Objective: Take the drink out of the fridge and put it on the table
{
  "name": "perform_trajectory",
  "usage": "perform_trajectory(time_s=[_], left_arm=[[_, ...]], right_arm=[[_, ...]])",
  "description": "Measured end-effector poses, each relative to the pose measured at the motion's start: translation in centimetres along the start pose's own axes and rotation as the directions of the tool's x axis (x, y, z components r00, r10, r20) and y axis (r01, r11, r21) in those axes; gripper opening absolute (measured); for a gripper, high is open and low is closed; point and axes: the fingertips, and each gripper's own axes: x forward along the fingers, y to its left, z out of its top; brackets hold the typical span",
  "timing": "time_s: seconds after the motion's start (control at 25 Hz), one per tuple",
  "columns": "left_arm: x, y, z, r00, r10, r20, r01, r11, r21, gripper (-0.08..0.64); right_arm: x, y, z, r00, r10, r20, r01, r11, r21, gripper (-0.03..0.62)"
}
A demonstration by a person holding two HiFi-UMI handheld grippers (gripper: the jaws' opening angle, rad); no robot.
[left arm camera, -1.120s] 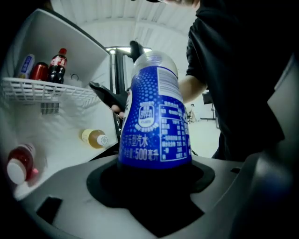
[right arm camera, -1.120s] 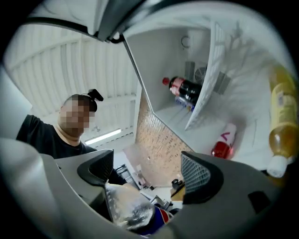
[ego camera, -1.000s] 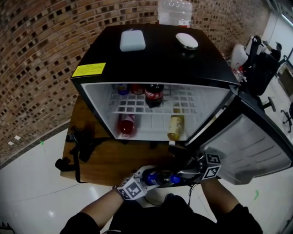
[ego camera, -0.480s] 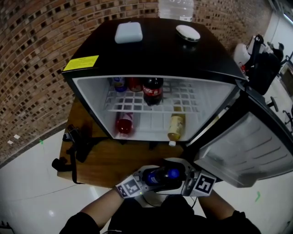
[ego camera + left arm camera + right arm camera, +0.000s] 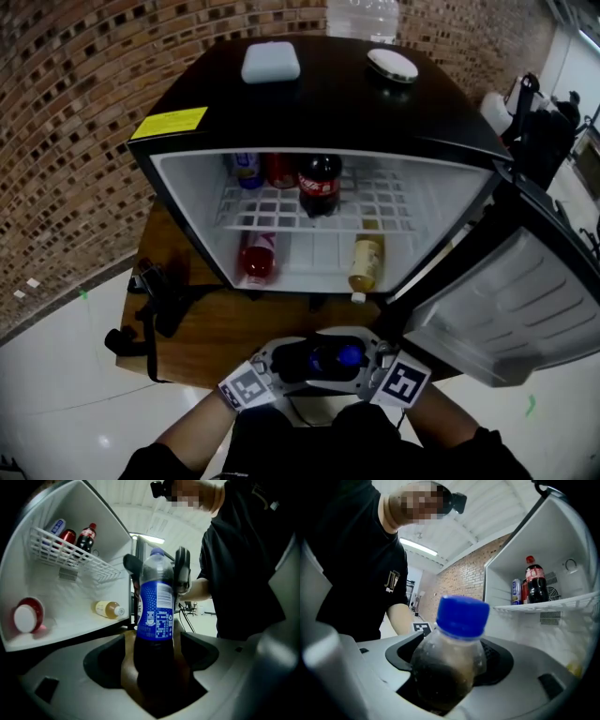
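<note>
Fridge: the fridge (image 5: 328,103) stands on the table (image 5: 216,328) with its door (image 5: 525,300) swung wide to the right.
Drink: the blue-capped drink bottle (image 5: 323,360) is already out of the fridge. It lies roughly level between the 2 grippers, near the table's front edge, cap toward the right.
Left gripper: the left gripper (image 5: 154,656) has the bottle's dark base between its jaws, which are opening. Brown table shows through the gaps on both sides, so it looks like it is letting go.
Right gripper: the right gripper (image 5: 447,667) has its jaws closing on the neck and shoulder below the cap, and the pads appear to touch the bottle.
Still inside: a cola bottle (image 5: 319,186) and cans stand on the shelf. A red bottle (image 5: 257,258) and a yellow bottle (image 5: 366,262) lie below.
Done: the drink has been taken out of the fridge.
Left: it still has to be stood on the table and released. This looks like a handover from 1 gripper to the other first.
</note>
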Motion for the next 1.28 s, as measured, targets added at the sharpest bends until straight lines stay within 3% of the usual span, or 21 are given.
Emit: perform_trajectory(time_s=[0.16,0.4,0.52,0.64,0.76,0.84,0.96,1.0,1.08,1.12,1.16,1.28], left_arm=[[-3.3,1.4,-0.4,0.997,0.072,0.017,-0.071,0.996,-0.056,0.374],[-4.8,0.6,-0.8,0.996,0.091,-0.003,-0.091,0.991,-0.1,0.37],[-5.6,1.0,0.4,0.991,0.135,0.023,-0.131,0.983,-0.131,0.37],[-7.3,1.7,2.7,0.976,0.212,0.053,-0.194,0.953,-0.232,0.37],[-10.0,1.8,5.4,0.95,0.3,0.081,-0.252,0.895,-0.368,0.333],[-11.8,1.5,7.1,0.934,0.347,0.079,-0.284,0.86,-0.425,0.269],[-14.3,1.1,10.0,0.906,0.414,0.085,-0.33,0.818,-0.47,0.131],[-15.1,1.0,10.8,0.893,0.442,0.087,-0.349,0.8,-0.487,0.039],[-16.2,0.6,12.0,0.875,0.478,0.08,-0.377,0.776,-0.506,0.015],[-16.5,0.0,12.4,0.873,0.482,0.071,-0.385,0.772,-0.506,0.015],[-16.8,-0.7,12.7,0.874,0.482,0.061,-0.39,0.772,-0.502,0.015],[-17.1,-1.6,13.4,0.872,0.487,0.045,-0.41,0.778,-0.475,0.015]], right_arm=[[0.7,-1.2,-0.4,0.999,-0.022,-0.029,0.022,1.0,0.006,0.337],[0.4,-1.9,-0.3,0.997,-0.076,0.015,0.076,0.996,0.039,0.349],[-0.5,-3.1,-0.1,0.987,-0.158,0.026,0.155,0.985,0.075,0.468],[-3.2,-4.2,-0.9,0.961,-0.275,-0.026,0.276,0.952,0.129,0.486],[-7.7,-3.4,-2.8,0.93,-0.341,-0.14,0.366,0.895,0.253,0.483],[-10.6,-1.5,-3.7,0.918,-0.339,-0.206,0.392,0.852,0.346,0.442],[-13.8,1.2,-3.8,0.898,-0.353,-0.264,0.438,0.776,0.454,0.262],[-14.6,1.7,-3.7,0.886,-0.373,-0.276,0.464,0.742,0.484,0.188],[-16.2,1.9,-2.9,0.863,-0.422,-0.278,0.504,0.674,0.541,0.04],[-16.8,2.1,-2.4,0.857,-0.438,-0.271,0.51,0.651,0.563,0.002],[-17.3,2.3,-1.8,0.858,-0.444,-0.258,0.506,0.643,0.575,0.002],[-17.6,1.8,-0.2,0.872,-0.44,-0.215,0.478,0.67,0.567,0.002]])
